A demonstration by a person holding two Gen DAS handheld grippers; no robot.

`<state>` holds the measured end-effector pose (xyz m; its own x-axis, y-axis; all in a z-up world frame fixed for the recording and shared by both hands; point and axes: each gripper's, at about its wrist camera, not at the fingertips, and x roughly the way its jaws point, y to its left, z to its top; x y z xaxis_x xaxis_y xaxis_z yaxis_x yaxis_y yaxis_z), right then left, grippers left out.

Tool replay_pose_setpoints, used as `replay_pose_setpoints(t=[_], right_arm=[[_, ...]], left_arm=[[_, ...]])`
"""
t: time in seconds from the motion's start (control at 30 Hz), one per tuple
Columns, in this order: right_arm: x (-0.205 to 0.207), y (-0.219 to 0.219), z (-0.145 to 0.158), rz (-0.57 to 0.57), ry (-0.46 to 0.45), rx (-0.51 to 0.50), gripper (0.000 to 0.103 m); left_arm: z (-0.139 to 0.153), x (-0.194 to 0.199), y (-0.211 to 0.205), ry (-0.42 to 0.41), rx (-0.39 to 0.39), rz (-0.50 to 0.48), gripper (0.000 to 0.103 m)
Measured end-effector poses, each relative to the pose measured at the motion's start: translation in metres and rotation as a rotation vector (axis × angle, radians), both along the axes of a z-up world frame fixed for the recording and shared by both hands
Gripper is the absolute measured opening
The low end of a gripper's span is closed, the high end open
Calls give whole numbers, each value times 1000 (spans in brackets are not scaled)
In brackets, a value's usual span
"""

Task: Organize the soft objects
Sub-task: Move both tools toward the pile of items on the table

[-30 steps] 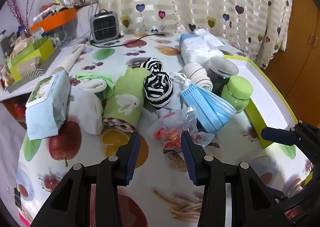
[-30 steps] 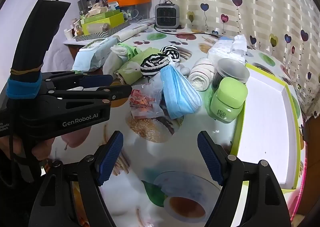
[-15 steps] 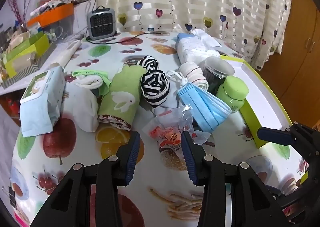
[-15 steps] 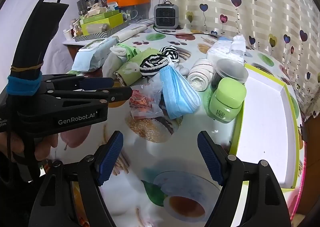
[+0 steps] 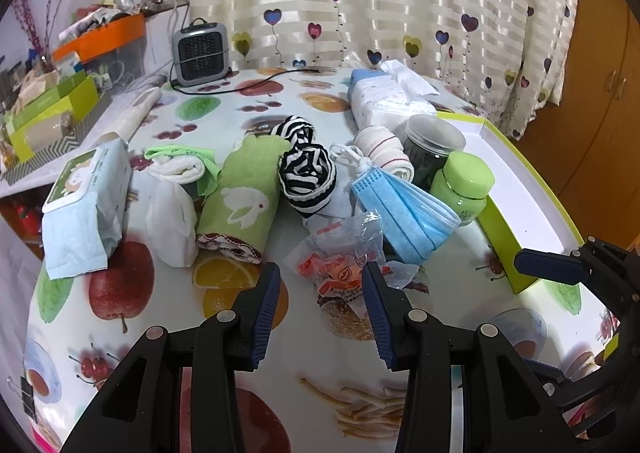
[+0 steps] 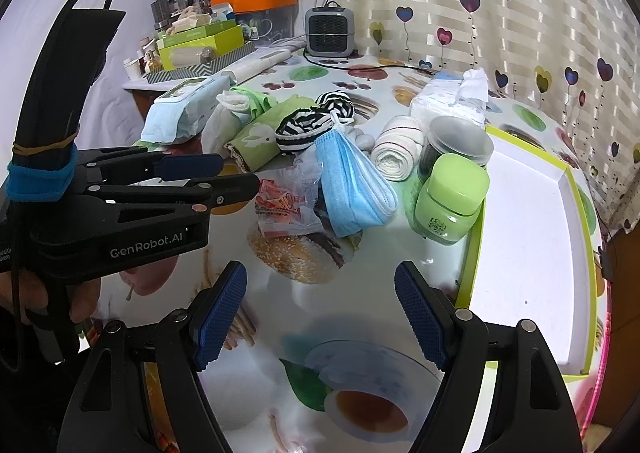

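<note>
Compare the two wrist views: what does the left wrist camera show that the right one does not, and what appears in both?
Only the left wrist view shows the wooden cupboard doors. Only the right wrist view shows the person's hand holding the left gripper and the glass jars on the side shelf. Both show the blue face masks, the green-lidded jar and the white tray.

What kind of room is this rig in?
Probably a lived-in home room, not a lab: heart-print curtain, fruit-print tablecloth, small heater, and wooden wardrobe doors on the right.
</note>
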<state>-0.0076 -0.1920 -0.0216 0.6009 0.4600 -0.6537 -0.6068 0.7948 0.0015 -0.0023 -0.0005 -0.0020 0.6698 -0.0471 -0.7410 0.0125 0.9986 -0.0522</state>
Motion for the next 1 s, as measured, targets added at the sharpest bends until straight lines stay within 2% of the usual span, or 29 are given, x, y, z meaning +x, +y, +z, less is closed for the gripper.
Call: replay_pose_setpoints(t=[1.0], right_arm=[[5,-2,0,-6,5,3,77]], left_arm=[[-1,2,-3,18,-40,-38,41]])
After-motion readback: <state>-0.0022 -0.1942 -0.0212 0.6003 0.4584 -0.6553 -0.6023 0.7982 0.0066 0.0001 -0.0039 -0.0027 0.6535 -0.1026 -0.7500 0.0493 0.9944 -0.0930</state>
